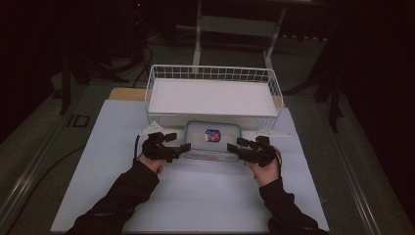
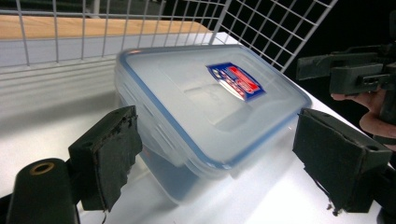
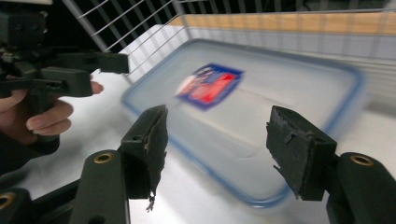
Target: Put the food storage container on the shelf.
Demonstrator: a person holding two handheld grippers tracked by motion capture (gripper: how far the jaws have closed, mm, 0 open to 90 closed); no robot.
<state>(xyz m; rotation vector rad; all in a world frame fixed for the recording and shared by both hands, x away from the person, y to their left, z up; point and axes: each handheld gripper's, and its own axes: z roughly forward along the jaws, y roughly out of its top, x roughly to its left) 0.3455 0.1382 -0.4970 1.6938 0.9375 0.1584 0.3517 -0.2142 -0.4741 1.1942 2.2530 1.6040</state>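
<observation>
A clear plastic box with a blue-rimmed lid and a red and blue sticker rests on the white mat, just in front of the wire basket. My left gripper stands at its left end and my right gripper at its right end. In the left gripper view the box lies between the wide-apart pads, and neither pad presses on it; the left gripper is open. In the right gripper view the box lies beyond the spread jaws of the open right gripper.
The white wire basket holds a flat white board and stands right behind the box. The mat stretches toward the near edge. A wooden tabletop shows behind the basket. Dark floor, cables and stand legs lie beyond.
</observation>
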